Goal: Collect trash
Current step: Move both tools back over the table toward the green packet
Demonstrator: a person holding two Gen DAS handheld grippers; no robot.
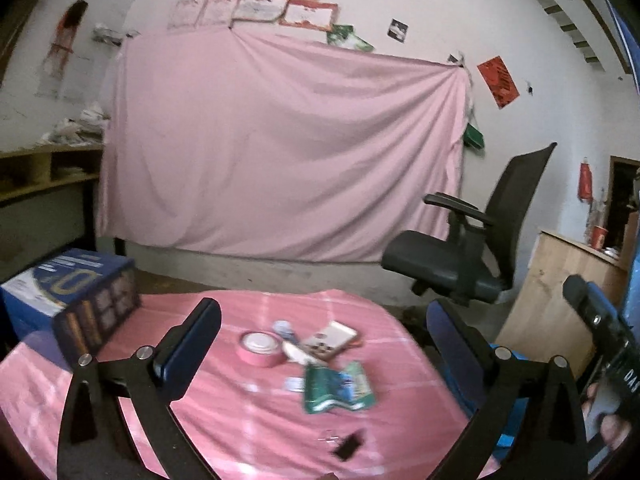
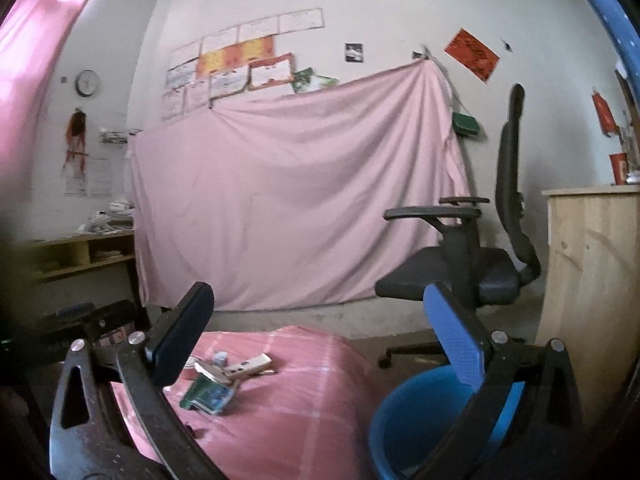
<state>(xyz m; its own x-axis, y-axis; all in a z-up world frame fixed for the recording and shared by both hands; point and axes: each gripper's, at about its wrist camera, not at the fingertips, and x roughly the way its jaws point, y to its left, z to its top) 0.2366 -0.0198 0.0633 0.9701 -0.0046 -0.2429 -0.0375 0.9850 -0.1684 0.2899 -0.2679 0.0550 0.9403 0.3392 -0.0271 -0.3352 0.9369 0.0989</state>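
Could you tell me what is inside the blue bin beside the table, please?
In the right wrist view, the blue bin shows only bare blue wall inside. Its bottom is hidden by the near rim and the right gripper, so any trash there cannot be seen.

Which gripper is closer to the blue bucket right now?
Right. The right gripper, open and empty, hangs almost over the blue bucket, beside the table. The left gripper, also open, is over the pink tablecloth, with the bucket off to its right.

pink checked tablecloth (image 1: 248, 432), green wrapper (image 1: 338, 388), pink tape roll (image 1: 260, 349), blue bucket (image 2: 404, 420)
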